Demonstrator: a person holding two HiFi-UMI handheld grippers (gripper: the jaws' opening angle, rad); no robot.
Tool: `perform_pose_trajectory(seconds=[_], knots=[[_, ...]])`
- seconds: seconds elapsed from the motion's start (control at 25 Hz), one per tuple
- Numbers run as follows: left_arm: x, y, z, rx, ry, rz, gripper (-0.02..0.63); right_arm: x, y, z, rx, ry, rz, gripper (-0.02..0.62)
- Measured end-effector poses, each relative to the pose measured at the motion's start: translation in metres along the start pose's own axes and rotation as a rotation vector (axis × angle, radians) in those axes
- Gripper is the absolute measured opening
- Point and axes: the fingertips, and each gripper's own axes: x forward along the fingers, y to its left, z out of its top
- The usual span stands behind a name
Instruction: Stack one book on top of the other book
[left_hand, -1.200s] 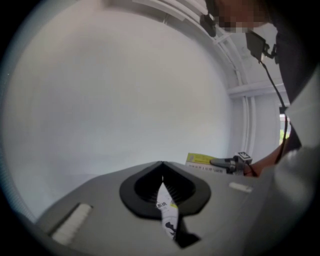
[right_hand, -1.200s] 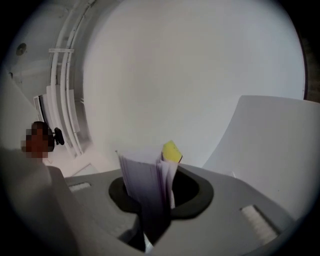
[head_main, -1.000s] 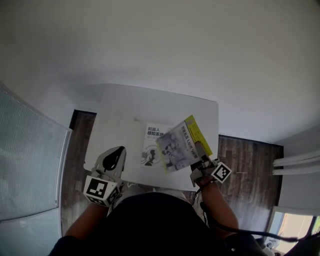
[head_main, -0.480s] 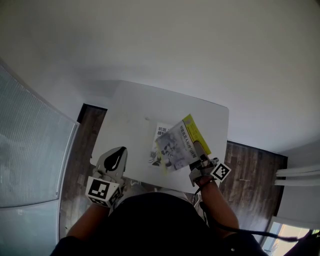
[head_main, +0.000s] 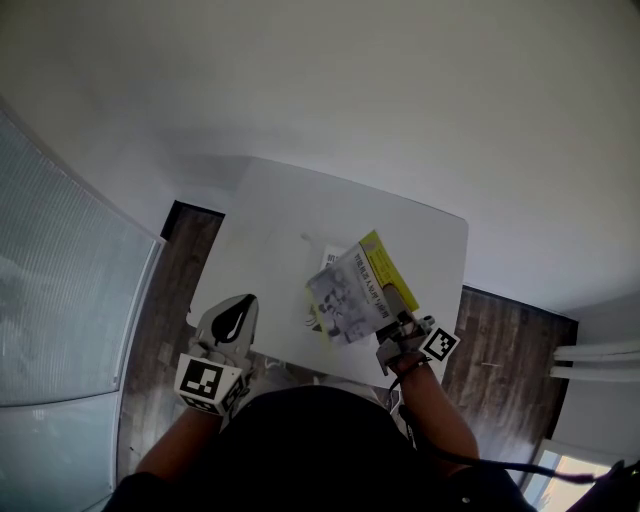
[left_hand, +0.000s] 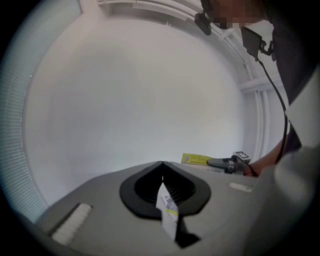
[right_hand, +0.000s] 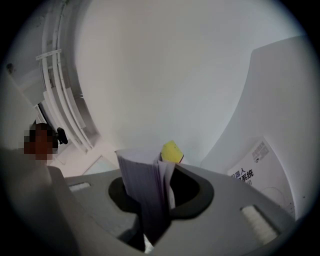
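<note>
Yellow book (head_main: 352, 293) shifted left, now over most of white book (right_hand: 257, 175); right gripper (head_main: 397, 312) clamps it; left gripper (head_main: 229, 322) closed, idle.

There's a black top (head_main: 300, 440) nearest us, pale grey left gripper (head_main: 236, 310) with a black hollow, black-and-white marker cubes (head_main: 207, 382) on both, dark cable (head_main: 470, 462) trailing off the right gripper (head_main: 398, 308)
</note>
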Motion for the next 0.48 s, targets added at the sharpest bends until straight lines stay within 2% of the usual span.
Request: perform_pose_trajectory(seconds=[0.48], knots=[[0.012, 0.005, -0.001, -0.041, 0.000, 0.001, 0.006, 0.012, 0.001, -0.016, 0.045, 0.061, 0.022, 0.095]])
